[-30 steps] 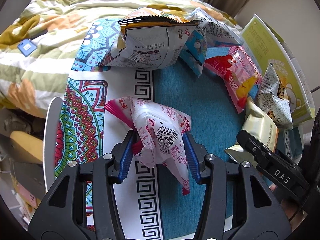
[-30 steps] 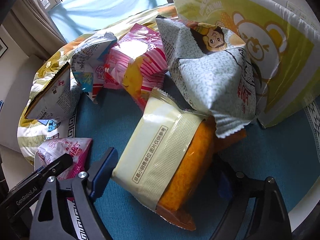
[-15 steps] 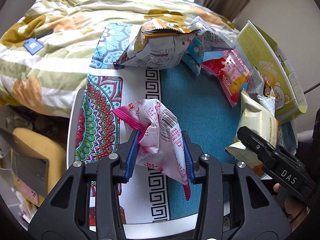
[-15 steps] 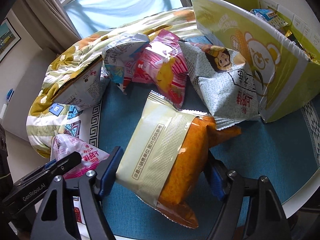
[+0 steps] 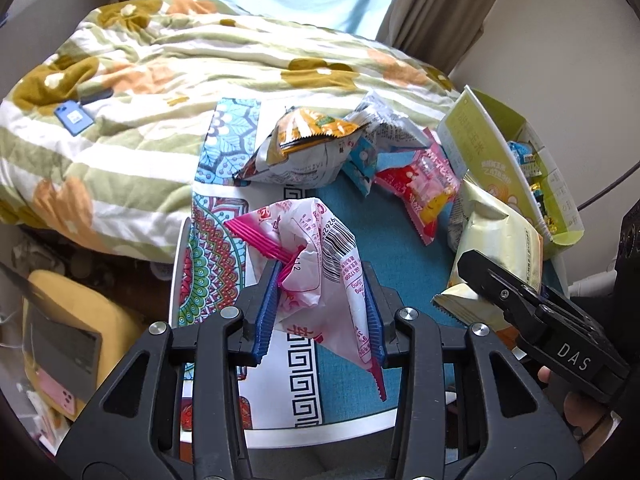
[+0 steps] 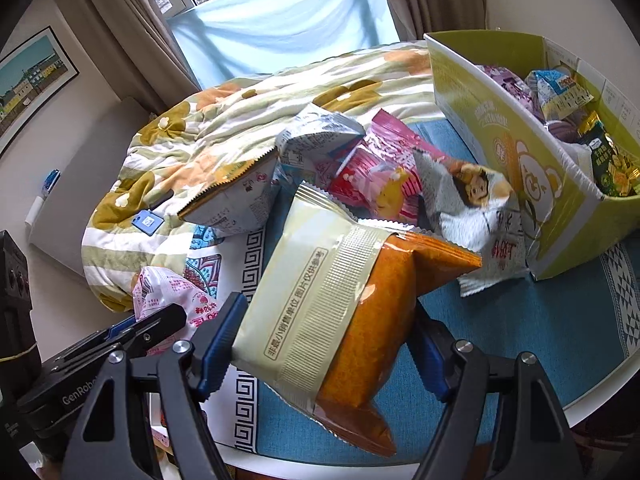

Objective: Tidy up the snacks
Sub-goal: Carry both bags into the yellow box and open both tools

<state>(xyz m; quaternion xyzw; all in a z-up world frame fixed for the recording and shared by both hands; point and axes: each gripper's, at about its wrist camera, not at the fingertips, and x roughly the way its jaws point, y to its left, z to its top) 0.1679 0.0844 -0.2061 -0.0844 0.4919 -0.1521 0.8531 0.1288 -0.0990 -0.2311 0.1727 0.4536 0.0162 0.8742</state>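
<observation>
Your left gripper [image 5: 320, 300] has its blue-padded fingers [image 5: 266, 312] closed on a crumpled white-and-pink plastic snack packet with a barcode [image 5: 320, 264], held clear above the round table with the teal patterned cloth [image 5: 400, 248]. Your right gripper [image 6: 320, 344] is clamped across a puffy cream-and-orange foil snack bag [image 6: 320, 308], tilted with its orange end toward the table; both pads press its sides.

On the cloth beyond lie a white pouch with an orange serrated top [image 5: 300, 152], a red-and-pink packet with a yellow cartoon figure [image 5: 424, 188] and a grey speckled bag with a cartoon face [image 6: 472, 208], which leans against the yellow-green cardboard box with a bear print [image 6: 520, 152]. That box stands at the table's right side and holds several small packets; their exact kinds are hard to make out. A floral green-striped quilt [image 5: 160, 100] lies behind the table.
</observation>
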